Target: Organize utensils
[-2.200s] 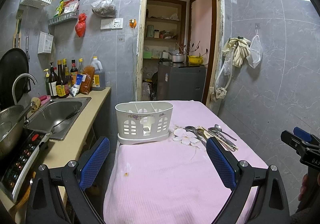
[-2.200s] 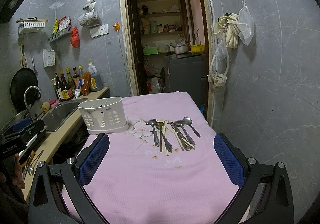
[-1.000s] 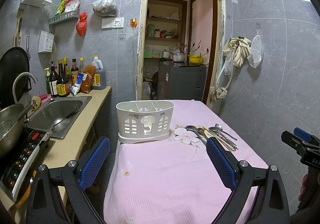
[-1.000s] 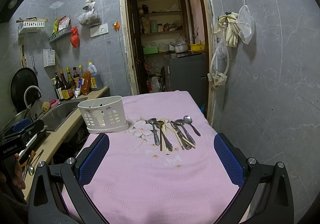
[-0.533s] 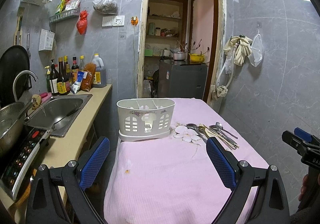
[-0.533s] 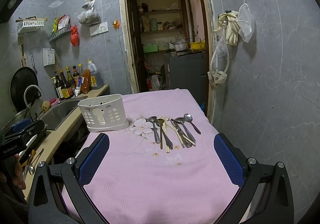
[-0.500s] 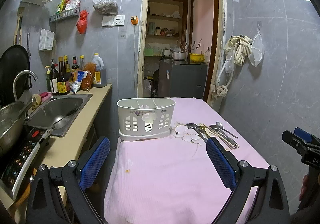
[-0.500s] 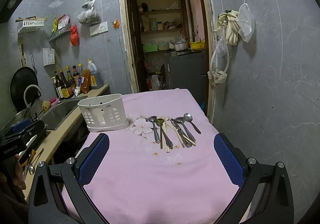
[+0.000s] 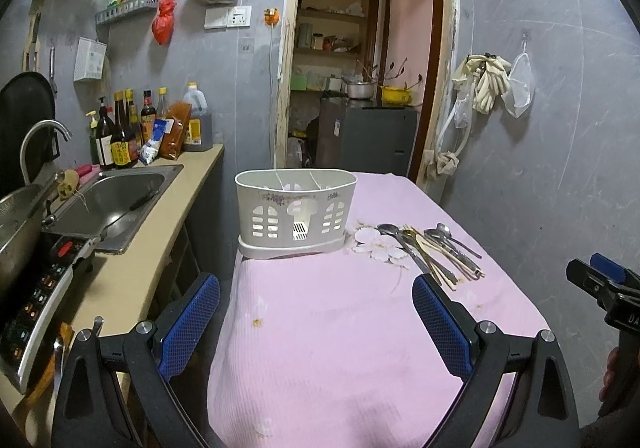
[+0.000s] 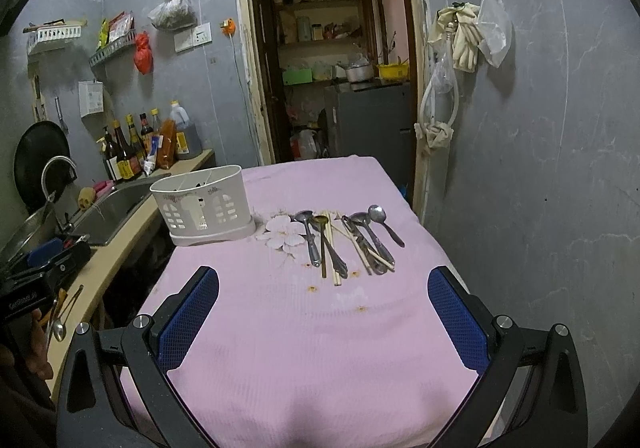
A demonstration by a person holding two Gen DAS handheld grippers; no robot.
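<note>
A white slotted utensil holder (image 9: 295, 215) (image 10: 204, 206) stands on the pink tablecloth (image 9: 340, 328) (image 10: 320, 320), at its left side. To its right lies a loose row of metal spoons (image 10: 310, 236) (image 9: 436, 244), chopsticks (image 10: 332, 248) and other cutlery. My left gripper (image 9: 316, 312) is open over the near part of the cloth, short of the holder. My right gripper (image 10: 324, 312) is open too, nothing between its fingers, with the cutlery row a little ahead. Each gripper also shows at the other view's edge, held by a hand.
A counter with a steel sink (image 9: 108, 200), a tap, sauce bottles (image 9: 124, 132) and an induction cooker (image 9: 36, 296) runs along the left. A grey wall with hanging gloves (image 10: 460, 36) closes the right. A doorway (image 9: 360, 88) to a pantry opens behind the table.
Both views have drifted slightly forward and upward toward the table; the holder and cutlery have not moved. Both grippers stay open.
</note>
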